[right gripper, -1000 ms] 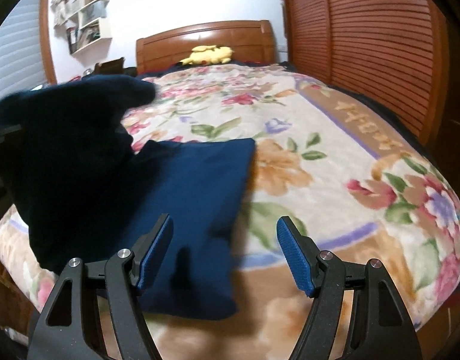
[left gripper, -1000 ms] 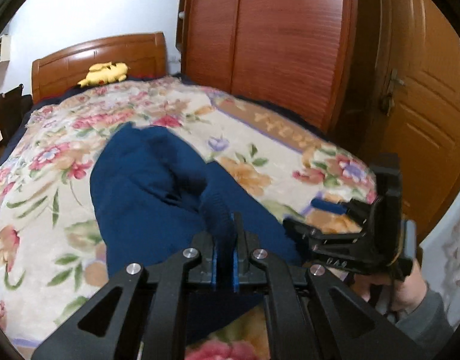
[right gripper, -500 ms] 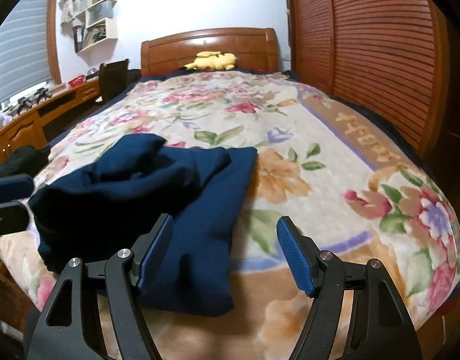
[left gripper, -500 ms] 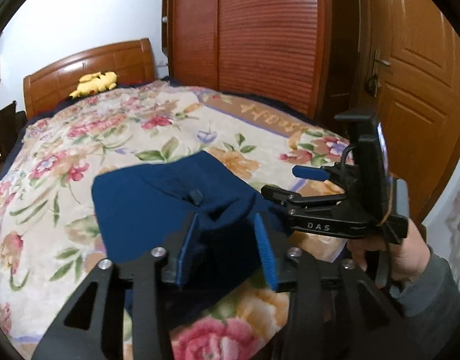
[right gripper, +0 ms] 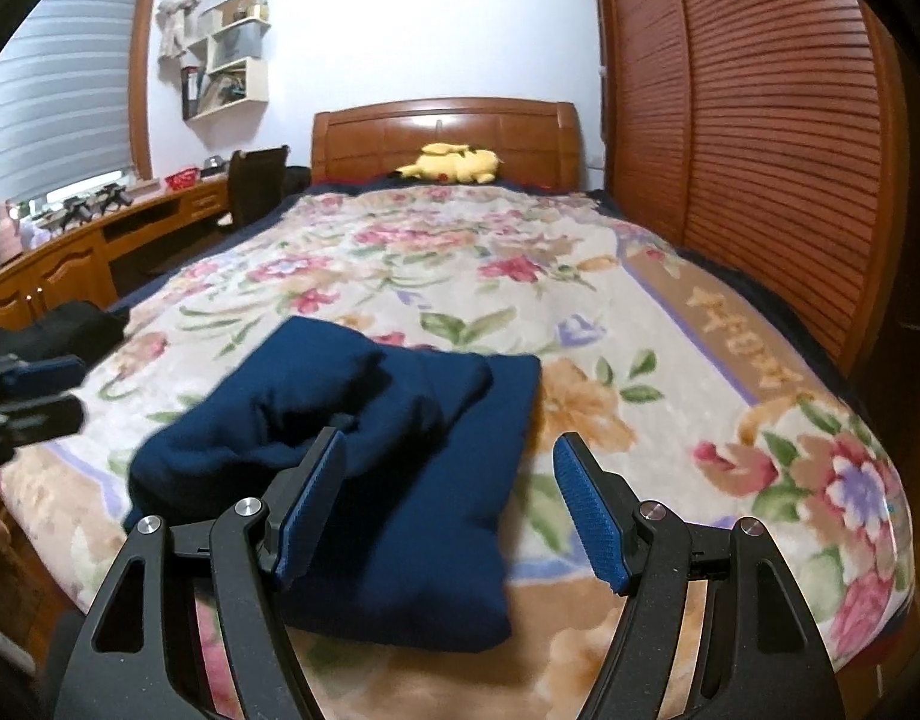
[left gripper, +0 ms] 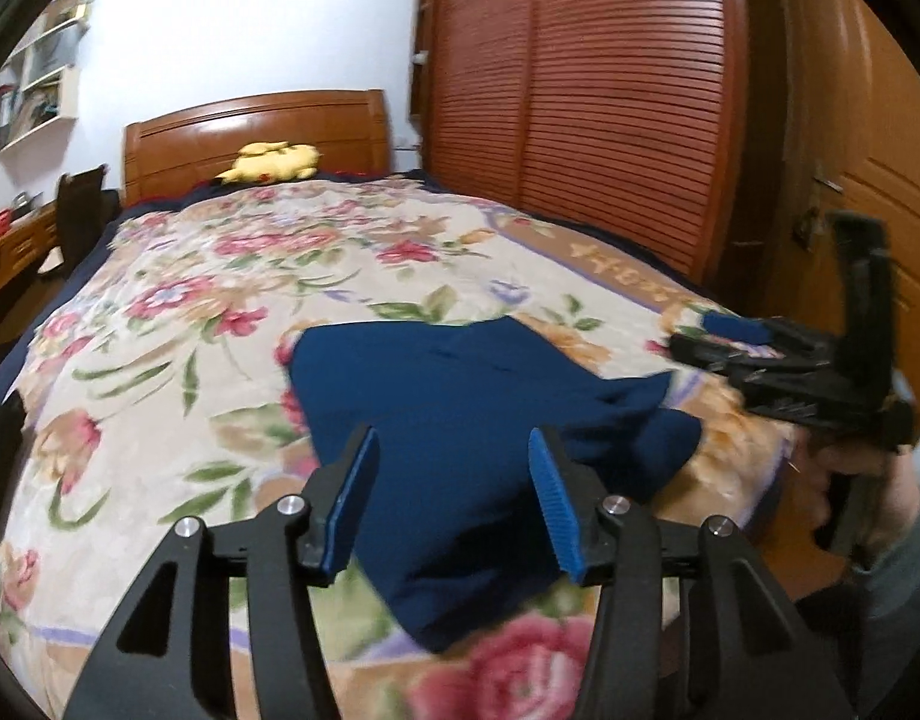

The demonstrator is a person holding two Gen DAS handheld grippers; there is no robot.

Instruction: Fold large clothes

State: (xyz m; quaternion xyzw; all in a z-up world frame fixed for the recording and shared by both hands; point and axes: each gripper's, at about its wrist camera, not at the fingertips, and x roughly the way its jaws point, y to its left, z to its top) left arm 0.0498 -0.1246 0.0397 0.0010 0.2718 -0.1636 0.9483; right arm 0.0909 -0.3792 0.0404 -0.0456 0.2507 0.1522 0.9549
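A dark blue garment (left gripper: 460,414) lies folded in a lumpy bundle near the foot of the bed; it also shows in the right wrist view (right gripper: 375,456). My left gripper (left gripper: 453,498) is open and empty, held just above the garment's near edge. My right gripper (right gripper: 450,510) is open and empty, above the garment's near right part. In the left wrist view the right gripper (left gripper: 778,354) appears at the right, held in a hand. In the right wrist view the left gripper (right gripper: 21,390) shows at the left edge.
The bed has a floral blanket (right gripper: 460,252) and a wooden headboard (right gripper: 447,126) with a yellow plush toy (right gripper: 453,163). A slatted wardrobe (right gripper: 760,120) runs along the right. A desk (right gripper: 69,258) and chair (right gripper: 255,180) stand at the left. A door (left gripper: 868,180) is at the right.
My left gripper opened and let go of the garment, which dropped onto the bed as a folded bundle. The left gripper then drew back. My right gripper stayed open.
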